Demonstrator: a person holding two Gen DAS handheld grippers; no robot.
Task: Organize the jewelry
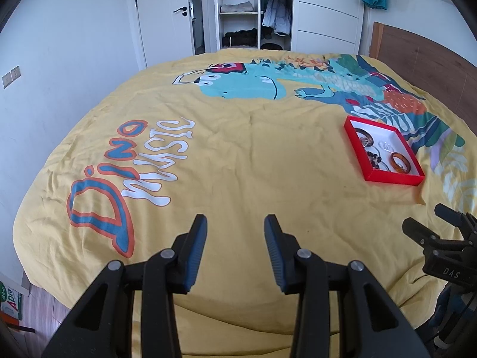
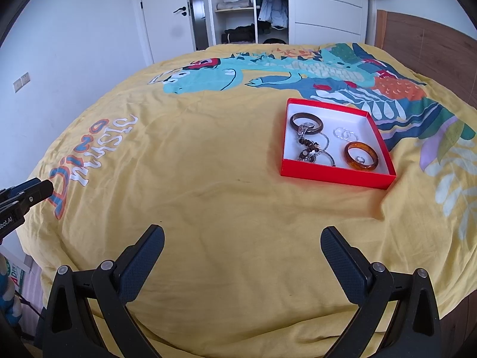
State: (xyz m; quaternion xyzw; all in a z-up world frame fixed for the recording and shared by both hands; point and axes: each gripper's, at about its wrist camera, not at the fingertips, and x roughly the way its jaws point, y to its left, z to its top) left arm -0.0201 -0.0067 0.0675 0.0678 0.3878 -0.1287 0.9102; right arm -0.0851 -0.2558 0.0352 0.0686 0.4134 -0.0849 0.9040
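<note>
A red box point(image 2: 334, 176) with a white inside lies on the yellow bed cover, right of centre; it also shows in the left wrist view point(image 1: 392, 177). In it lie a dark brown bangle point(image 2: 305, 123), an amber bangle point(image 2: 361, 156), a bead bracelet with chains point(image 2: 311, 149) and clear rings point(image 2: 342, 133). My right gripper point(image 2: 243, 240) is open and empty, low over the cover, short of the box. My left gripper point(image 1: 235, 228) is open and empty, further left. Each gripper shows at the edge of the other's view.
The yellow cover point(image 2: 208, 197) with a dinosaur print spans the bed. A wooden headboard point(image 2: 429, 38) stands at the right. An open wardrobe point(image 2: 238, 6) and a white door point(image 2: 167, 9) are beyond the far edge.
</note>
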